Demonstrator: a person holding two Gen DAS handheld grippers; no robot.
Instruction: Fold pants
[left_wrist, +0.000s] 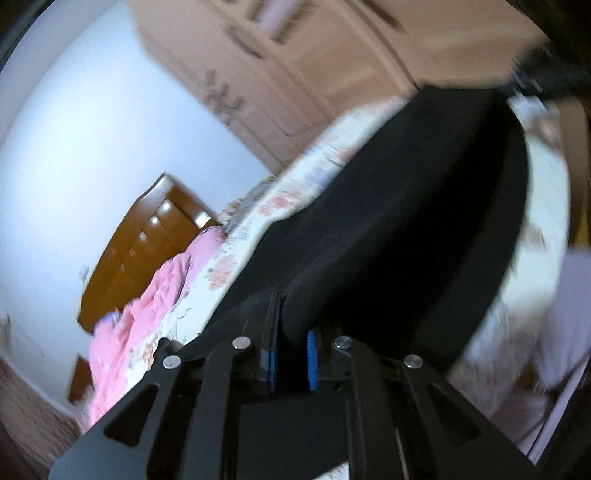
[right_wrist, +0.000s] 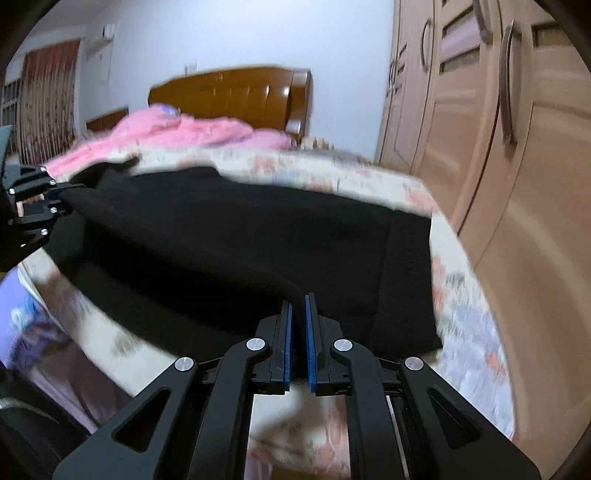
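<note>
Black pants (right_wrist: 229, 243) lie spread across the bed (right_wrist: 369, 177), over a floral sheet, partly lifted at two points. Right tool (right_wrist: 298, 306) is clamped narrow on a fold of the pants' near edge; black fabric is pinched between its blue pads (right_wrist: 287, 332). Left tool (left_wrist: 291, 306) is also closed tight on the pants, cloth bunched between its blue pads (left_wrist: 312, 354). In the right wrist view the left tool (right_wrist: 61, 197) shows at the far left edge, gripping the pants' other end, fabric stretched between the two tools.

A pink blanket (right_wrist: 177, 133) lies heaped at the head of the bed, touching the wooden headboard (right_wrist: 236, 96). A light wood wardrobe (right_wrist: 480, 110) with curved metal handles stands just beside the bed on the right. A patterned curtain (right_wrist: 44, 99) hangs at far left. The wall (right_wrist: 240, 33) is white.

Both views are motion-blurred. No brand, label or readable writing anywhere; a dark mark on the wardrobe door (left_wrist: 221, 96) in the left wrist view is too smeared to read.
</note>
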